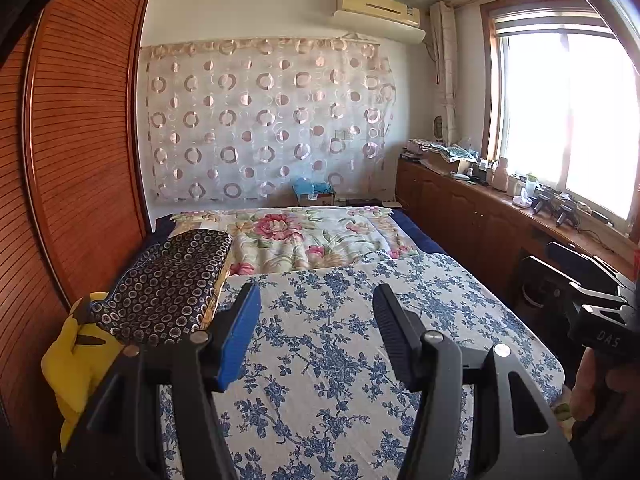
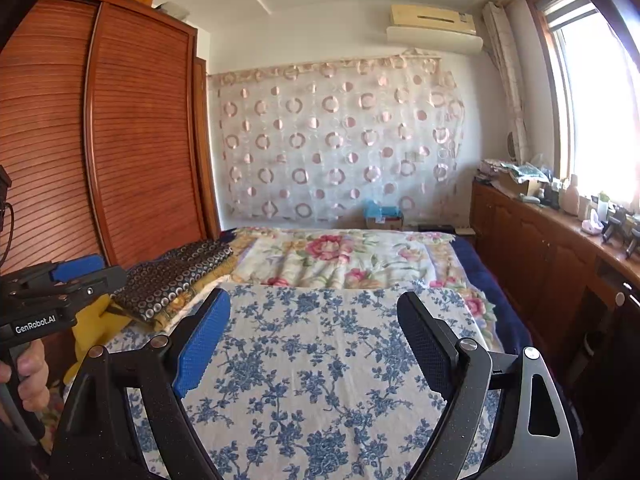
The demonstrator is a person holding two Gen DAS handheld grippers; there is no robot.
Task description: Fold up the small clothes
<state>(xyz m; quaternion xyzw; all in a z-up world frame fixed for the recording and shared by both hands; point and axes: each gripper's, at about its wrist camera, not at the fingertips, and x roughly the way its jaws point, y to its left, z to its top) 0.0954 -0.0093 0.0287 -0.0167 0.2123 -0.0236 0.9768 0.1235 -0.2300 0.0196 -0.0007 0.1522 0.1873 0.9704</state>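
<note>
A white cloth with blue flowers [image 1: 340,340] lies flat over the near part of the bed, and the right wrist view shows the same cloth [image 2: 320,360] spread smooth. My left gripper [image 1: 316,296] hovers over it, open, with nothing between its fingers. My right gripper [image 2: 314,300] hangs beside it over the same cloth, open wider and just as empty. A folded dark cloth with ring dots [image 1: 172,280] rests at the bed's left edge, left of both grippers.
A quilt with pink flowers [image 1: 304,236] covers the far half of the bed. A yellow plush toy [image 1: 76,360] sits under the dark cloth by the wooden wardrobe [image 1: 80,140]. A low cabinet [image 1: 480,216] with clutter runs along the right under the window.
</note>
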